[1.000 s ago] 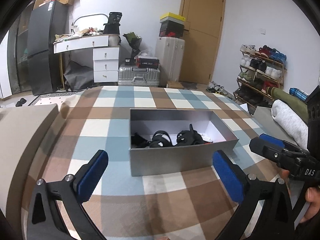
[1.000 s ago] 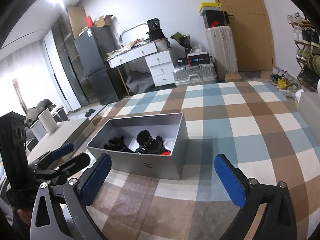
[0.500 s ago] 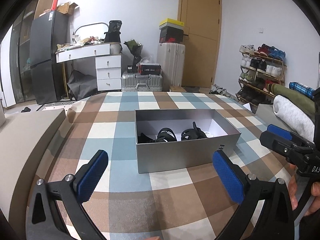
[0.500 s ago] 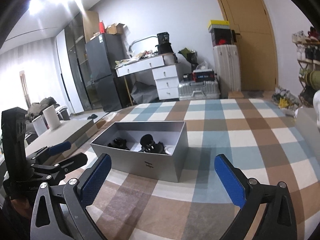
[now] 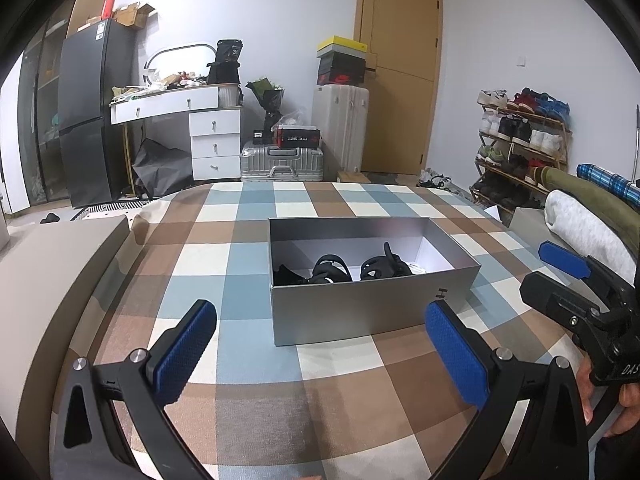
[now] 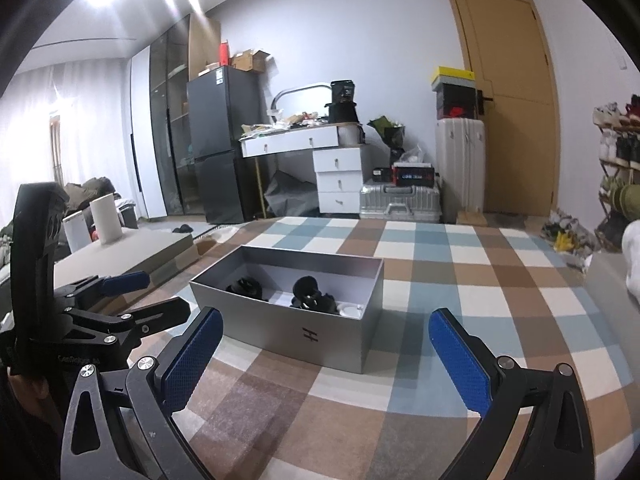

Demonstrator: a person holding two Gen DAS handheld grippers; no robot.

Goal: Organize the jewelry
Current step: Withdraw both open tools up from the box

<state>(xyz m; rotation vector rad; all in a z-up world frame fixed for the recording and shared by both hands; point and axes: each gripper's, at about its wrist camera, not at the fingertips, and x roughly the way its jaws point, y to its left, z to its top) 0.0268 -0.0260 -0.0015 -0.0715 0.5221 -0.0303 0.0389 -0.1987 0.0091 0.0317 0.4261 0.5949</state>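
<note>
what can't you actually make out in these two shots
- Dark items in the open grey rectangular box: in the left wrist view its near wall hides their lower parts; too small to identify as jewelry.
- Small white round thing in the box corner: right wrist view, too small to identify.
- Box floor nearest the camera: hidden by the near wall in both views.
- Left claw and right claw: both open, handles cut off by the bottom edge.

Grey box (image 6: 320,332) holding black items (image 6: 308,294) on checked cloth (image 6: 460,320), right gripper (image 6: 326,356) spread wide
</note>
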